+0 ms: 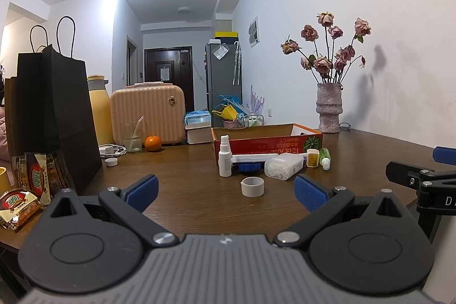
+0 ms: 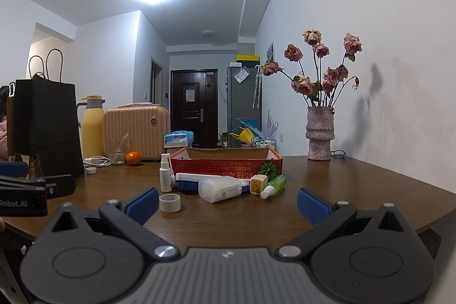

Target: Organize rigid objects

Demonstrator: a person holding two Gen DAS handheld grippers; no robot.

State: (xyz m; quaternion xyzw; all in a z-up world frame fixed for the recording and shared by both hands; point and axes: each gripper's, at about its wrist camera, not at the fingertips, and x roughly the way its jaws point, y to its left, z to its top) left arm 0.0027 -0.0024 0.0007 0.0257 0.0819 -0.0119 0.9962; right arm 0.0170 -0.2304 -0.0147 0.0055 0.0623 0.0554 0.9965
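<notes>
Small items lie on the brown table in front of a red cardboard box [image 1: 265, 144] [image 2: 225, 163]: an upright white spray bottle [image 1: 225, 160] [image 2: 165, 177], a tape roll [image 1: 252, 187] [image 2: 170, 202], a clear plastic box [image 1: 283, 166] [image 2: 220, 190], a blue-and-white brush [image 1: 248, 163] [image 2: 196, 181], a yellow-white case [image 1: 312, 158] [image 2: 258, 184] and a lying green bottle [image 1: 325, 157] [image 2: 274, 186]. My left gripper [image 1: 226, 191] is open and holds nothing, a little short of the tape roll. My right gripper [image 2: 228, 202] is open and holds nothing too, short of the row.
A black paper bag [image 1: 54, 116], snack packets [image 1: 34, 184], a yellow flask [image 1: 99, 110], a peach case [image 1: 148, 116], a glass [image 1: 131, 137], an orange [image 1: 152, 143] and a white cap [image 1: 111, 161] stand left. A vase of dried roses [image 1: 329, 111] stands at the back right by the wall.
</notes>
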